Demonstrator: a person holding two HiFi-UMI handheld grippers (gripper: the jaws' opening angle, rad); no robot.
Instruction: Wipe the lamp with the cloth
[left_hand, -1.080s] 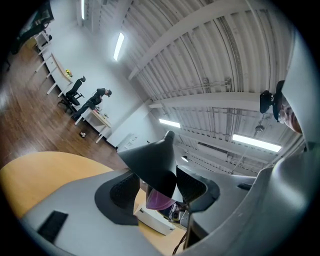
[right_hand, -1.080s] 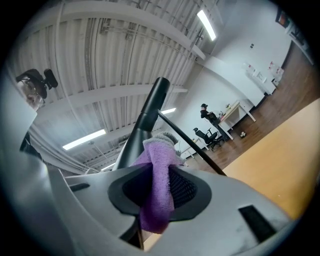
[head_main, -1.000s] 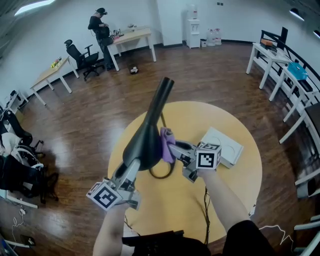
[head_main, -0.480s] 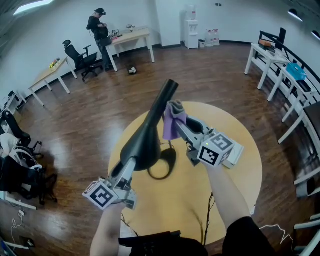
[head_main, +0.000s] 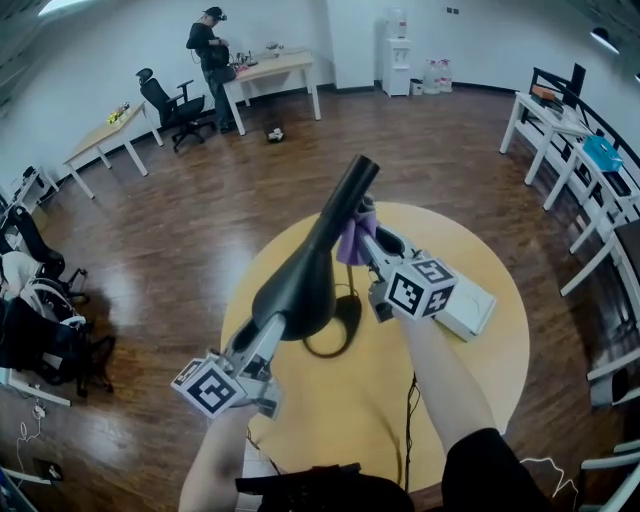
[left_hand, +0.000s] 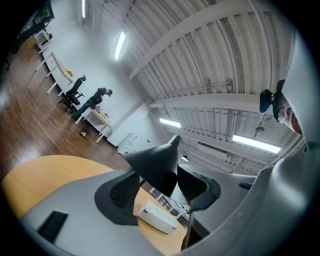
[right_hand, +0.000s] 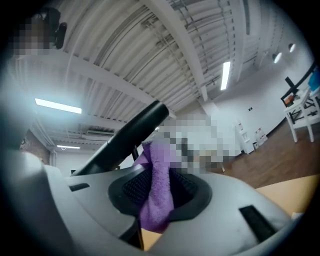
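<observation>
Left tongs grip the black cone-shaded lamp; right tongs pinch the purple cloth against its neck, wiping seemingly unfinished.

I'm looking into an open-plan office or lab workroom, a big, sparsely furnished hall rather than anyone's home. A dark wood floor runs wall to wall, and plain white desks stand along the edges with a black swivel chair pulled up beside one. A person stands at the far desk. A water dispenser stands against the back wall, with spare bottles just beside it. More white tables line the right side, and dark bags are heaped on the left. My own station is a round wooden table. Overhead is a ribbed industrial ceiling with strip lights.
</observation>
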